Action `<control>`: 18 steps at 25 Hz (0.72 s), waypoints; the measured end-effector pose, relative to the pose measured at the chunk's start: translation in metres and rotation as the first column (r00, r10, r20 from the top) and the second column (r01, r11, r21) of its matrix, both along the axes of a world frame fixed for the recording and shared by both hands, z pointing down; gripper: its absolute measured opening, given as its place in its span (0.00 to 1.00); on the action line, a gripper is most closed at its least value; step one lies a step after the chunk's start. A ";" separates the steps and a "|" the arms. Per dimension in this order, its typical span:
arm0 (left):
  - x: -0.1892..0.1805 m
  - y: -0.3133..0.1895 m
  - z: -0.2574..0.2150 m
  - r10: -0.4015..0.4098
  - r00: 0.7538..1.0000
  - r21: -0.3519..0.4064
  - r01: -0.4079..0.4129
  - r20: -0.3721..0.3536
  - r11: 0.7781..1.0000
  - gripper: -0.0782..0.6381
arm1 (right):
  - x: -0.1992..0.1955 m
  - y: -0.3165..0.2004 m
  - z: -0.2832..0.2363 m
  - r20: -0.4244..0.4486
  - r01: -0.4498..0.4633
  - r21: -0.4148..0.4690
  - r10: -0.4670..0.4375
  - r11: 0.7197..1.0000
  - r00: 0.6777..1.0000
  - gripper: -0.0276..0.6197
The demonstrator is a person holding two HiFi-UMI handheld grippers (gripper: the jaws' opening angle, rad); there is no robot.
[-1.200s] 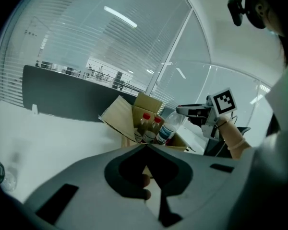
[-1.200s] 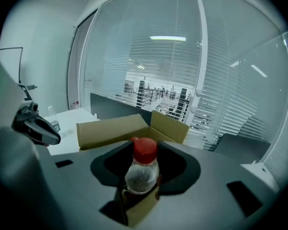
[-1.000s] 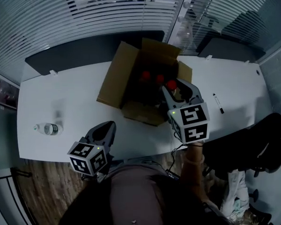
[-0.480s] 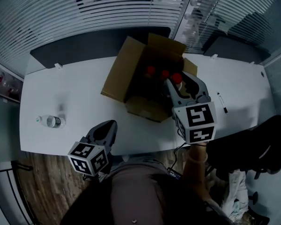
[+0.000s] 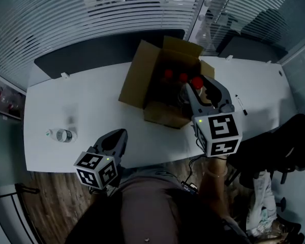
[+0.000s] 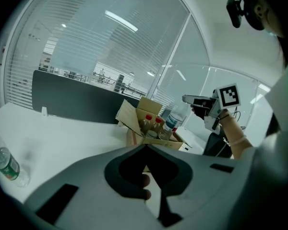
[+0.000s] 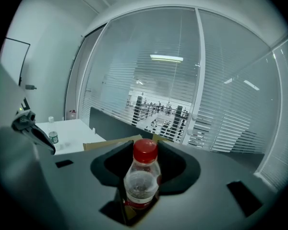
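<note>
I'm gripping the red-capped bottle (image 7: 142,181) in the right claw (image 5: 203,90), upper-centre over the box (image 5: 162,115). Staying vertical is probably best. The left claw (image 5: 116,138) is idling closed and empty.

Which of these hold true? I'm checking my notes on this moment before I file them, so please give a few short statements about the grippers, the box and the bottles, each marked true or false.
1. The right gripper is shut on a red-capped bottle. True.
2. The cardboard box is empty. False: two other red-capped bottles stand inside it.
3. The left gripper holds a bottle. False: its jaws are together with nothing between them.
4. A green-labelled bottle lies on the table, to the left of the box and apart from it. True.
</note>
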State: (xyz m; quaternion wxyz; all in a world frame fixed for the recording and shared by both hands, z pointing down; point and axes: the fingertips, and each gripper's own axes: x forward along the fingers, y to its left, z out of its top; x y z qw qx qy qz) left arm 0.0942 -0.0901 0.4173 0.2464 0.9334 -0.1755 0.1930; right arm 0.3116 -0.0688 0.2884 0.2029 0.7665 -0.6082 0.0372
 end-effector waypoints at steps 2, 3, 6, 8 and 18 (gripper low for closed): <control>-0.006 -0.001 -0.002 0.012 1.000 0.003 -0.012 -0.005 1.000 0.12 | -0.008 0.002 -0.004 -0.003 -0.005 0.009 0.005 1.000 1.000 0.30; -0.009 -0.002 -0.003 0.018 1.000 0.005 -0.018 -0.008 1.000 0.12 | -0.012 0.004 -0.008 -0.006 -0.006 0.017 0.006 1.000 1.000 0.30; -0.016 -0.001 -0.006 0.037 0.999 0.013 -0.037 -0.017 0.999 0.12 | -0.024 0.008 -0.017 -0.013 -0.012 0.039 0.012 0.999 1.000 0.30; -0.020 0.000 -0.008 0.047 0.999 0.015 -0.047 -0.025 0.999 0.12 | -0.030 0.011 -0.020 -0.016 -0.014 0.041 0.015 0.999 1.000 0.30; -0.050 0.006 -0.012 0.071 0.996 0.018 -0.070 -0.048 0.997 0.12 | -0.065 0.020 -0.048 -0.066 -0.030 0.106 0.037 0.994 0.997 0.30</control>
